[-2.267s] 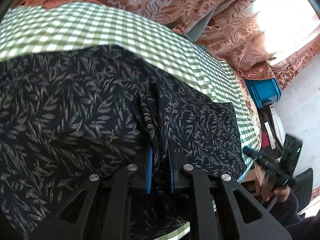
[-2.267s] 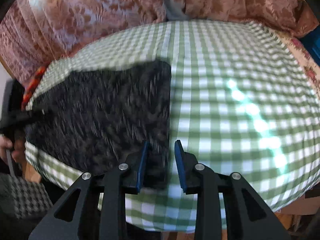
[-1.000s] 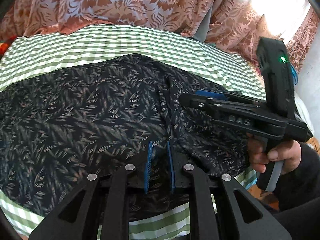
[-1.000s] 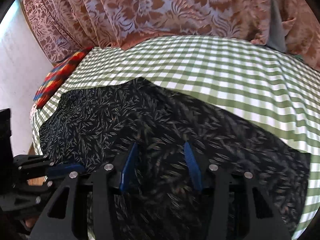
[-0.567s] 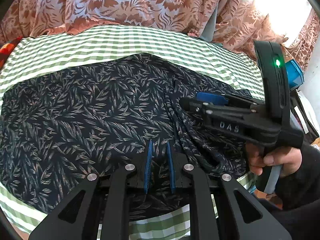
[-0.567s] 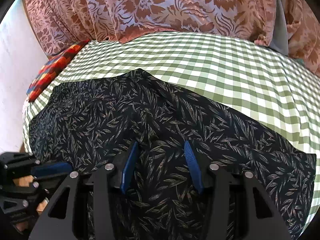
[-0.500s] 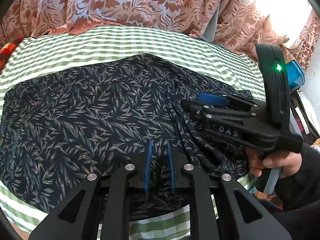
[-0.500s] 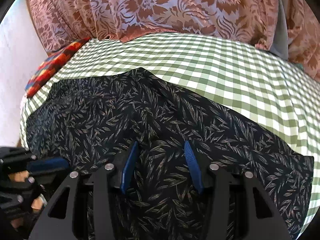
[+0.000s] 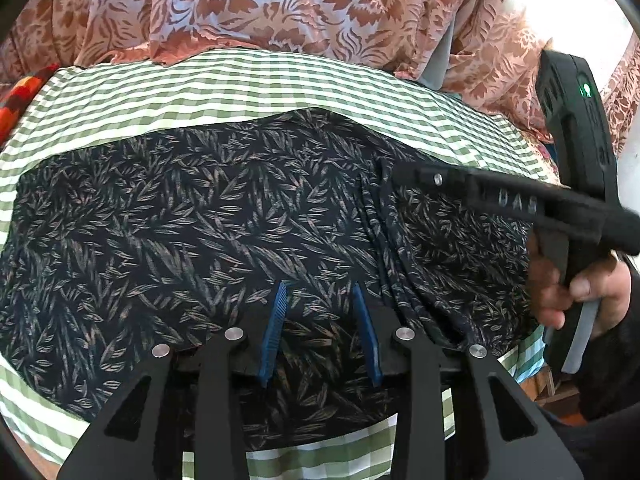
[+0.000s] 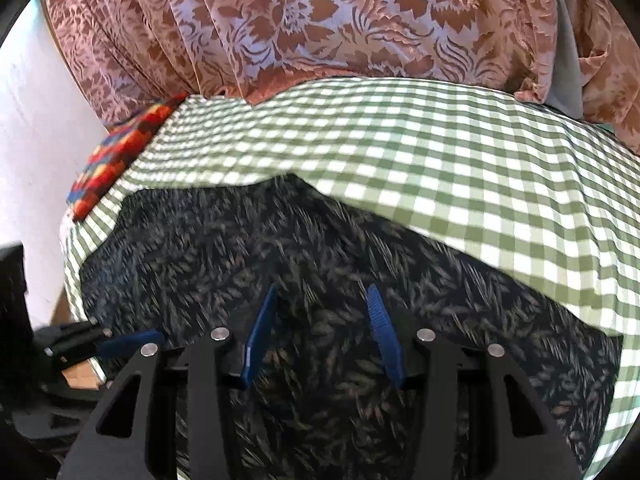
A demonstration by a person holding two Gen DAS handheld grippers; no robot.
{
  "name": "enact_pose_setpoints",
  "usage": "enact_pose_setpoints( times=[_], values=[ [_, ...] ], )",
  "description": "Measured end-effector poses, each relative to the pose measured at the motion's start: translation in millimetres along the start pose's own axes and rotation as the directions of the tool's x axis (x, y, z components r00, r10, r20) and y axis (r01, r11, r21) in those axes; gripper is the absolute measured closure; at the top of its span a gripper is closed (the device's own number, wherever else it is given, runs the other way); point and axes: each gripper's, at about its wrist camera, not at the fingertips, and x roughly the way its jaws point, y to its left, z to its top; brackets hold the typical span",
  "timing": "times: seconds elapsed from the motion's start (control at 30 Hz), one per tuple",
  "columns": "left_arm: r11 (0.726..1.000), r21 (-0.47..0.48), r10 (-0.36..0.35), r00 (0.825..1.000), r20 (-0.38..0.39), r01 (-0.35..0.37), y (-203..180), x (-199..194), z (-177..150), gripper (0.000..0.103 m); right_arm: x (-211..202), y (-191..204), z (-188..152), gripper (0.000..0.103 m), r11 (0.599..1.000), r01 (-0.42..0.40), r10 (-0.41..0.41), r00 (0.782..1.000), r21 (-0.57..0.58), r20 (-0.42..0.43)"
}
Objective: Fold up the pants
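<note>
Tongs first: left tongs (image 9: 320,328) sit low centre of the left wrist view, blue pads (image 9: 276,332) spread apart, nothing pinched between them. Dark leaf-print cloth shows in the gap.

Right tongs (image 10: 320,328) sit low centre of the right wrist view, also spread wide, blue pads (image 10: 382,332) clear of any fold. Same tongs appear at right of the left wrist view, a black body marked "DAS", reaching in from the right edge over the cloth, with a green light lit on the upright part. Right hand (image 9: 576,296) grips the handle at the right edge.

Pants (image 9: 224,232): dark navy with a pale leaf print, lying spread across the middle and lower part of both views. Mostly flat on the left side of the left wrist view; a bunch of long pleats runs from centre right toward the lower right. Far edge of the pants forms a shallow peak at upper centre.

Counter (image 10: 460,168) is covered in green-and-white check cloth, bare across the upper band of both views and along the lower left edge in the left wrist view.

Floral pink-brown curtain (image 10: 320,20) fills the top of both views. A red-orange patterned cloth (image 10: 120,160) lies at the left end of the counter.

Right wrist view is motion-blurred over the pants.
</note>
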Motion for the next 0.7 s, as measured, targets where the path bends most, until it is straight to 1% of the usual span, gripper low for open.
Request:
enact_pose_setpoints(
  times=[0.1,0.23,0.3,0.4,0.47,0.53,0.57,0.6,0.67,0.7],
  values=[
    [1.000,-0.028,0.015,1.000,0.014,-0.014,12.0,-7.3,0.6,0.069,8.4,5.1,11.9,0.058,1.000,-0.025,0.025,1.000,-0.008,0.000],
    [0.994,-0.109,0.017,0.999,0.029,-0.013,39.0,-20.8,-1.8,0.069,34.6,10.2,31.5,0.058,0.999,-0.036,0.036,0.999,0.004,-0.013],
    [0.989,-0.146,0.021,0.999,0.042,-0.015,51.6,-28.6,-3.8,0.069,47.2,10.1,38.5,0.059,1.000,-0.025,0.026,0.999,0.010,-0.027],
    [0.977,-0.214,0.011,0.998,0.062,0.002,70.9,-40.5,-8.7,0.069,74.6,8.7,48.6,0.060,1.000,0.028,-0.028,0.998,0.007,-0.060],
    [0.968,-0.251,0.019,0.997,0.072,0.000,82.0,-48.1,-11.6,0.069,81.4,8.5,51.5,0.060,0.999,0.045,-0.045,0.998,-0.004,-0.049],
    [0.955,-0.297,0.006,0.996,0.094,0.022,95.3,-60.8,-16.1,0.069,85.4,6.1,53.8,0.060,0.999,0.048,-0.048,0.998,0.004,-0.043],
    [0.949,-0.314,0.008,0.995,0.104,0.025,100.4,-66.9,-18.0,0.069,85.5,5.0,53.7,0.059,0.999,0.044,-0.044,0.998,0.005,-0.039],
    [0.938,-0.346,0.015,0.993,0.120,0.028,108.8,-76.3,-22.4,0.069,85.5,4.3,54.1,0.059,0.999,0.043,-0.043,0.998,0.000,-0.036],
    [0.912,-0.409,0.025,0.990,0.142,0.035,127.5,-90.6,-28.2,0.069,84.5,6.0,51.6,0.059,0.999,0.049,-0.050,0.998,-0.017,-0.024],
    [0.890,-0.455,0.036,0.987,0.156,0.039,141.2,-100.0,-33.5,0.069,84.2,6.9,51.1,0.059,0.998,0.055,-0.055,0.998,-0.022,-0.019]
  ],
)
